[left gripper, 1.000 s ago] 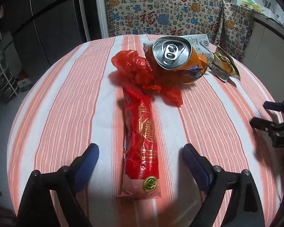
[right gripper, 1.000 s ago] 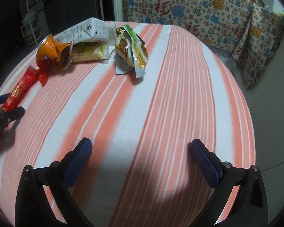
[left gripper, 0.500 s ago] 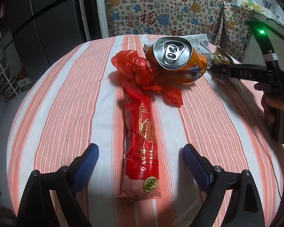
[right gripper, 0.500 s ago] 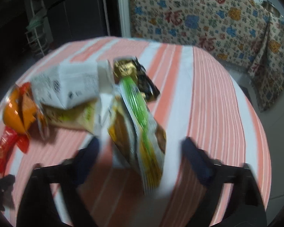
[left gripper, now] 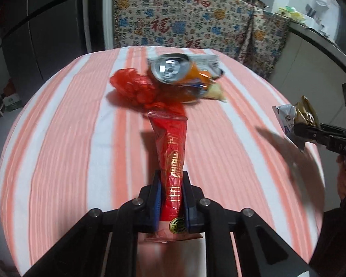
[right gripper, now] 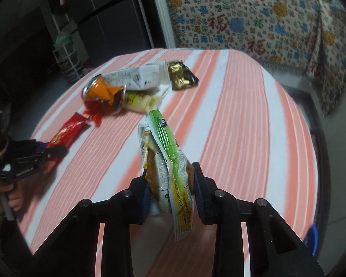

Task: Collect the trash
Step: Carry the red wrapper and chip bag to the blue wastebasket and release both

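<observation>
Left tongs [left gripper: 171, 198] just closed on red wrapper [left gripper: 171, 161], right tongs [right gripper: 170, 194] on green packet [right gripper: 168, 161]; slick film may slip free.

The left gripper [left gripper: 171, 202], which stood wide open around the long red foil snack wrapper [left gripper: 173, 161] a second ago, has just been closing and now pinches the wrapper's near end between its blue pads. The wrapper's far end now tilts up off the pink-and-white striped tablecloth [left gripper: 69, 138] instead of lying flat. The right gripper [right gripper: 170, 196], earlier open over bare cloth, has travelled to the litter pile, its jaws have just been closing, and it now clamps the crumpled green-and-silver plastic snack bag [right gripper: 170, 159]. That bag is now lifted away from the white paper carton [right gripper: 136, 77] and the crushed orange drink can [right gripper: 101, 90] it lay beside.
</observation>
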`<state>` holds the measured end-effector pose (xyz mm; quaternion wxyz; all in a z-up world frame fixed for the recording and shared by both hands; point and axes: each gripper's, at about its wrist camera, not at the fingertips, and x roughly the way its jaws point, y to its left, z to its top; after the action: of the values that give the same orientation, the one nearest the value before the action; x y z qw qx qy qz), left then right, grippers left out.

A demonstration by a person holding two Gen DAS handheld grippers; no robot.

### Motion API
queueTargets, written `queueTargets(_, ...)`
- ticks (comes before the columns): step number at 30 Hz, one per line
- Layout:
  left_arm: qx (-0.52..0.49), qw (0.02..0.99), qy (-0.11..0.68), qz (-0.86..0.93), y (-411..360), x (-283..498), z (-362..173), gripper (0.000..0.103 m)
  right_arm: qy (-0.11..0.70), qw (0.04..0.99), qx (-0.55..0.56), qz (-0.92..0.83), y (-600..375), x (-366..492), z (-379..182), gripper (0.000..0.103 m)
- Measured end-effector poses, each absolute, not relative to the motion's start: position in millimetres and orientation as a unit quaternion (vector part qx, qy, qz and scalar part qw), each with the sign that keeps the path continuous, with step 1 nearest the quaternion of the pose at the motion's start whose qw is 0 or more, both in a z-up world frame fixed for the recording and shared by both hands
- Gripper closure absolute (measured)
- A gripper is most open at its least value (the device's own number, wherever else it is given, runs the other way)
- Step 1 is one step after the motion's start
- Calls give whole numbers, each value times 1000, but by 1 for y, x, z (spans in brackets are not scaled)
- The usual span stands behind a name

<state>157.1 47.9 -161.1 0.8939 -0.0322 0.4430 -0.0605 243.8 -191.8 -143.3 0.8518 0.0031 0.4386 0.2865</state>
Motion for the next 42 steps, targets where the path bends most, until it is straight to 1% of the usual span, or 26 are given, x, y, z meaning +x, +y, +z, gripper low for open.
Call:
queueTargets(3,-35,894,437,-90,22,143,-153,89,435,856,39,277,-219,234,-138,71)
queueTargets(7,-38,887,436,-147,-29,137,-141,89,428,868,59,244,-264,220,-131,71)
queueTargets(12,-19,873,434,-221,-113,143,-130,89,438,880,97,154,-346,218,-137,71)
queueTargets(17,-7,854,442,-275,-198,159,-133,89,462,879,97,58,-417,216,-154,71)
queueTargets(21,0,833,457,-311,-262,173,-143,89,480,870,110,21,-455,211,-166,71)
queueTargets(26,20,807,490,-330,-329,193,-175,89,490,864,119,-1,-480,206,-174,71)
queueTargets(32,31,790,513,-333,-365,222,-210,90,496,856,146,-15,-500,208,-183,71)
queueTargets(36,40,791,511,-334,-375,230,-223,89,498,852,158,-17,-507,209,-190,70)
queueTargets(37,43,793,509,-333,-380,230,-226,87,497,852,164,-16,-508,210,-191,68)
queueTargets(38,43,793,509,-332,-383,229,-230,78,495,852,172,-17,-511,210,-193,63)
queueTargets(39,42,793,514,-326,-385,235,-236,69,491,852,182,-17,-513,212,-195,50)
queueTargets(40,39,793,516,-321,-389,236,-239,58,487,853,190,-17,-516,212,-194,43)
queueTargets(41,34,795,516,-317,-389,239,-241,58,483,854,191,-18,-517,211,-194,36)
queueTargets(42,30,796,514,-319,-389,239,-241,58,481,856,189,-23,-518,210,-192,36)
